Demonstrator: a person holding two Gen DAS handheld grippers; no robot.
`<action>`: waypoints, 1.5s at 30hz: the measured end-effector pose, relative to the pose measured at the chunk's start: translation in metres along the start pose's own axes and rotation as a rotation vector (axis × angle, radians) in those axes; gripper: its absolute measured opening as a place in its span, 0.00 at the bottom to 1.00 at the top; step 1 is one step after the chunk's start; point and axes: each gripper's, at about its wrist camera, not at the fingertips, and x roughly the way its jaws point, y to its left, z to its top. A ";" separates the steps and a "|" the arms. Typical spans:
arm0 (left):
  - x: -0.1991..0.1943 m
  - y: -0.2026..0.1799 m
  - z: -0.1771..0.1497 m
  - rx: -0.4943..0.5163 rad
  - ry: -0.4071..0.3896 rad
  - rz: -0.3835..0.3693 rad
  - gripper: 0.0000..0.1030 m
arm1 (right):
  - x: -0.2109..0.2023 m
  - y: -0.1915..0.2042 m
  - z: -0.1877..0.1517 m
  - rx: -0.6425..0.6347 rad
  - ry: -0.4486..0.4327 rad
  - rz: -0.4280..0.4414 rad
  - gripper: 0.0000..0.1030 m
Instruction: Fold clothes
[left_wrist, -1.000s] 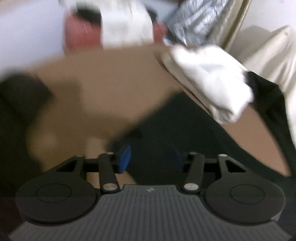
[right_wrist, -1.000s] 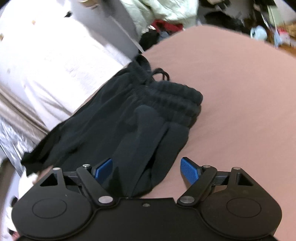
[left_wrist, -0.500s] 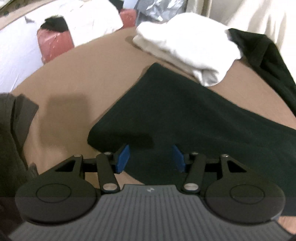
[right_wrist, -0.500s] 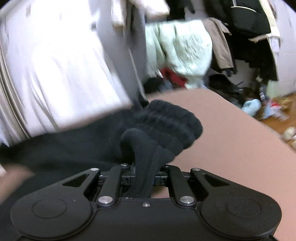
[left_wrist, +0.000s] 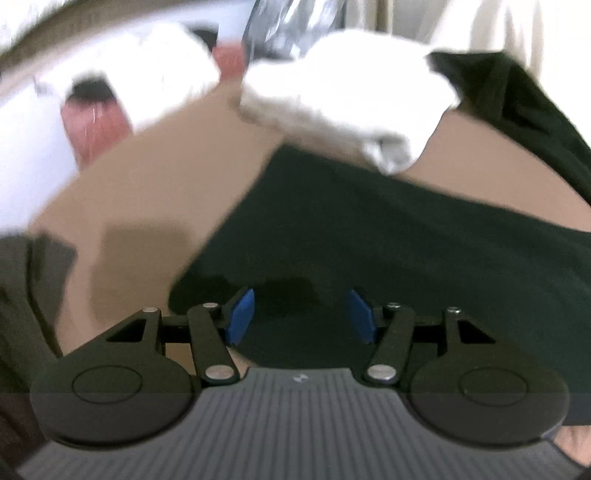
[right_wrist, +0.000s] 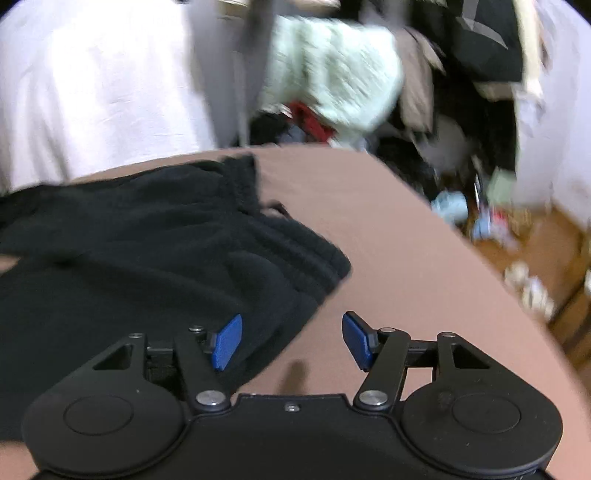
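A black pair of trousers (left_wrist: 388, 243) lies flat on the brown bed surface (left_wrist: 155, 192); in the right wrist view its ribbed waistband end (right_wrist: 295, 258) lies bunched on the brown bed surface (right_wrist: 406, 258). My left gripper (left_wrist: 301, 314) is open, its blue pads over the trouser leg's near corner. My right gripper (right_wrist: 291, 341) is open, its left pad over the black fabric, its right pad over bare bed. Neither holds anything.
A folded white garment (left_wrist: 351, 96) lies beyond the trouser leg, with another dark garment (left_wrist: 524, 110) at the right. A dark cloth (left_wrist: 26, 295) lies at the left. Piled clothes (right_wrist: 332, 81) and floor clutter (right_wrist: 498, 221) stand past the bed edge.
My right gripper was shut on the waistband half a second ago; it has let go and opened, and the waistband has dropped onto the bed. My left gripper stays open and has shifted slightly.
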 end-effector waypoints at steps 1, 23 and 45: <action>-0.006 -0.007 0.007 0.025 -0.021 -0.032 0.55 | -0.011 0.007 0.005 -0.045 -0.021 0.020 0.63; 0.146 -0.197 0.216 0.483 -0.284 -0.160 0.79 | 0.195 0.120 0.237 -0.361 0.045 0.158 0.96; 0.201 -0.269 0.330 0.303 -0.301 -0.462 0.09 | 0.249 0.096 0.212 -0.307 -0.168 -0.095 0.13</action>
